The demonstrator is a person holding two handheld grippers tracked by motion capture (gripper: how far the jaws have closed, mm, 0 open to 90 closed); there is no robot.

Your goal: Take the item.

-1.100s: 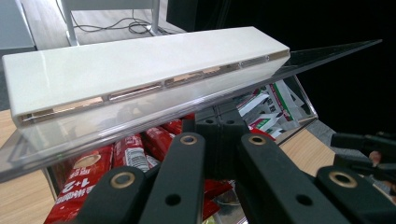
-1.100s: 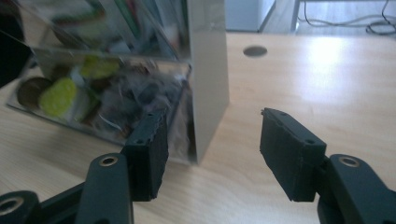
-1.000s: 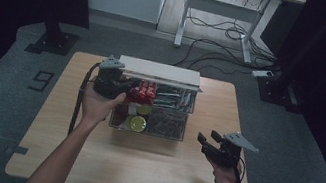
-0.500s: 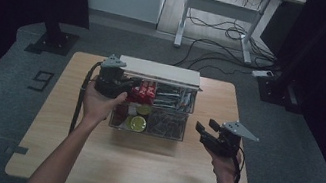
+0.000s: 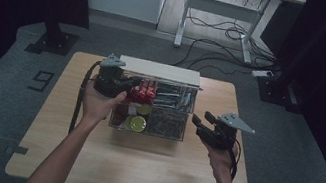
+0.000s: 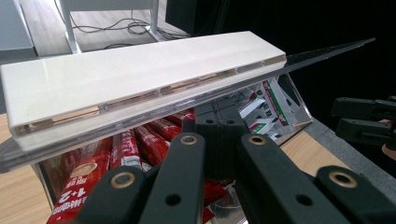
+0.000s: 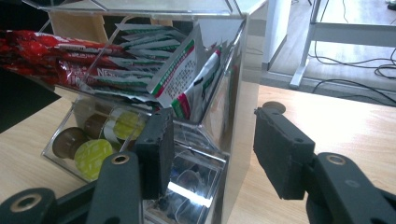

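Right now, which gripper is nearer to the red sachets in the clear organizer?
Left. The left gripper is at the organizer's upper left corner, right beside the red sachets. The right gripper hovers off the organizer's right side, apart from them.

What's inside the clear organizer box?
In the clear organizer box: red stick sachets, green-and-white sachets, and round capsules in the lower tray. The bottom right compartment's contents are hidden by glare.
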